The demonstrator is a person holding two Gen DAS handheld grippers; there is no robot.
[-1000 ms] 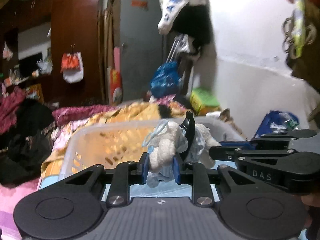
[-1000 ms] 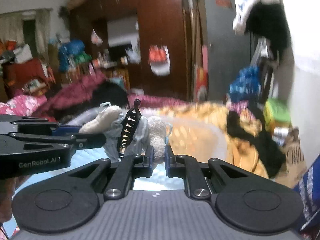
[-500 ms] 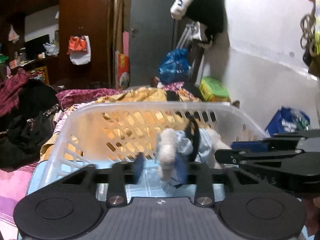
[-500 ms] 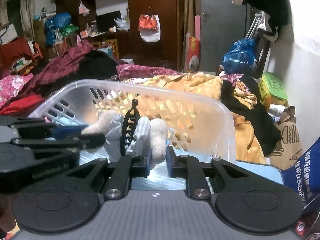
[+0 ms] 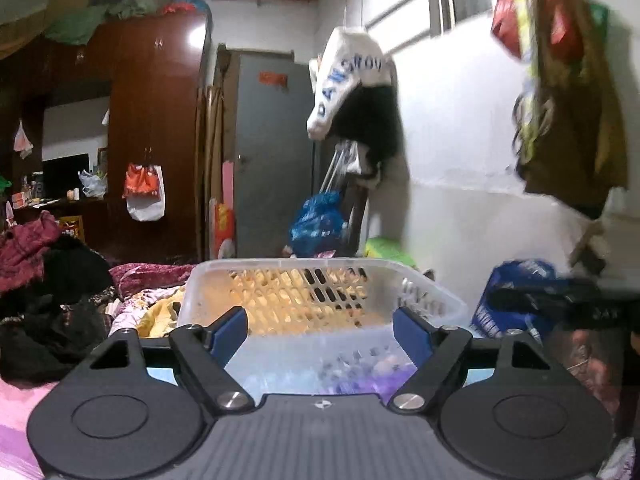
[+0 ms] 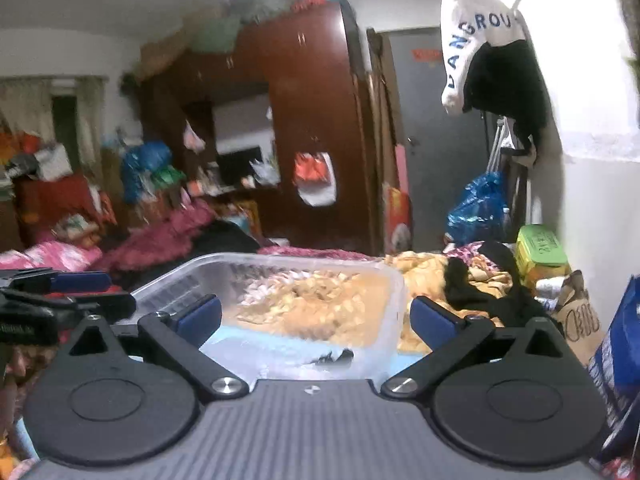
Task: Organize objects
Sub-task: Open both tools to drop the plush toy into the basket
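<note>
Showing release over the basket [image 5: 320, 276] | left tongs [image 5: 322, 330] and right tongs [image 6: 316, 316] both spread wide, jaws just opened, nothing between them | blurred soft items [image 5: 360, 372] and dark hair clip [image 6: 332, 357] lie inside the basket | judged: this drop done; bed clutter [image 6: 460, 280] apparently left to sort

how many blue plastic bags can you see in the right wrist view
2: one blue plastic bag by the grey door, under the hanging clothes; another at left among the piled clutter. More may be hidden.
</note>
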